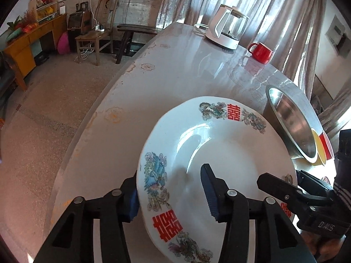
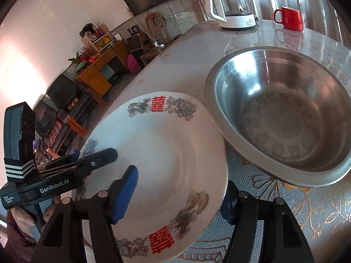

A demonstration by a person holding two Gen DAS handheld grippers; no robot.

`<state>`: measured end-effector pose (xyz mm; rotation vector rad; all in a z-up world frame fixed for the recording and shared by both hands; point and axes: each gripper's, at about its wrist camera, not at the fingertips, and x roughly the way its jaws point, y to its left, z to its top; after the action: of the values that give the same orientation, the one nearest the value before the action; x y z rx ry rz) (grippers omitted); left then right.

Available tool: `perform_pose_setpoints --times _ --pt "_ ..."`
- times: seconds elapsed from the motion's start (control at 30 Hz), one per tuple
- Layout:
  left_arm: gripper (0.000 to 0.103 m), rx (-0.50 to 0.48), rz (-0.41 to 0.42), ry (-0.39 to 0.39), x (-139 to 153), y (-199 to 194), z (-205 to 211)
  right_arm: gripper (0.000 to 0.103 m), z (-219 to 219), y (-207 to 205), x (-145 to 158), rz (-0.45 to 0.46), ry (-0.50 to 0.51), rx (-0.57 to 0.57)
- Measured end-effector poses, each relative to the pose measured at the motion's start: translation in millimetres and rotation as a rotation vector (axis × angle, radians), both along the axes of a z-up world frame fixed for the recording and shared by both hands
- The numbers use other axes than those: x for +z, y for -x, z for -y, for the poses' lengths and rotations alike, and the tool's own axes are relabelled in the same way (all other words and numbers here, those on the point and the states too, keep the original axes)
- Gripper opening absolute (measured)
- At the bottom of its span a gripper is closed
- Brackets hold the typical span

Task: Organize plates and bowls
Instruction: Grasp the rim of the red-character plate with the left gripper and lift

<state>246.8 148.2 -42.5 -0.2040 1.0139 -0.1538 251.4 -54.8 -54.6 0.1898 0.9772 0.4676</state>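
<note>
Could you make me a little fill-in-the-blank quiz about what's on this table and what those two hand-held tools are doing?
1. Both tools, the left tool and the right tool, straddle the rim of the same white ____.
2. Beside the plate sits an empty bowl made of ____.
3. The mug at the far end of the table is ____ in colour.
4. Next to the mug stands a white-based glass ____.

Missing words: plate; metal; red; kettle

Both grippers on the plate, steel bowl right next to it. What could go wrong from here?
1. The plate is pinched at opposite rims by the left gripper and right gripper; uneven pulling could make the glazed rim slip.
2. The steel bowl sits very close, so swinging could knock it.
</note>
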Motion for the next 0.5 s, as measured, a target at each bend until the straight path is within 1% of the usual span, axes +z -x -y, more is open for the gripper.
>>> perform_pose_setpoints --times 0.07,0.13,0.23,0.33,0.4,0.43,0.47,0.5 --pt "0.049 0.006 -0.009 0.044 1.2 4.3 -4.3 0.065 2.3 1.2 0.1 0.000 0.000 0.006" --pt "0.049 -0.002 0.003 0.052 4.6 10.2 -3.8 0.065 5.8 3.0 0.8 -0.007 -0.005 0.005" --pt "0.049 -0.032 0.023 0.016 10.3 16.5 6.4 0.065 9.9 6.1 0.3 -0.005 -0.003 0.004" --pt "0.049 -0.050 0.029 0.018 10.7 21.3 8.4 0.063 9.2 8.0 0.6 0.003 0.020 0.007" --pt "0.048 -0.041 0.004 0.001 4.2 18.4 8.1 0.056 13.4 10.5 0.5 0.008 0.027 0.009" --pt "0.047 -0.037 -0.010 -0.011 0.3 15.7 8.6 0.054 14.5 10.4 0.5 0.010 0.032 0.008" --pt "0.047 -0.039 0.013 -0.034 0.8 16.1 10.7 0.053 14.5 10.4 0.8 0.012 0.043 0.008" --pt "0.047 -0.045 0.014 -0.052 -0.3 15.3 12.9 0.053 13.3 10.9 1.1 0.016 0.056 0.012"
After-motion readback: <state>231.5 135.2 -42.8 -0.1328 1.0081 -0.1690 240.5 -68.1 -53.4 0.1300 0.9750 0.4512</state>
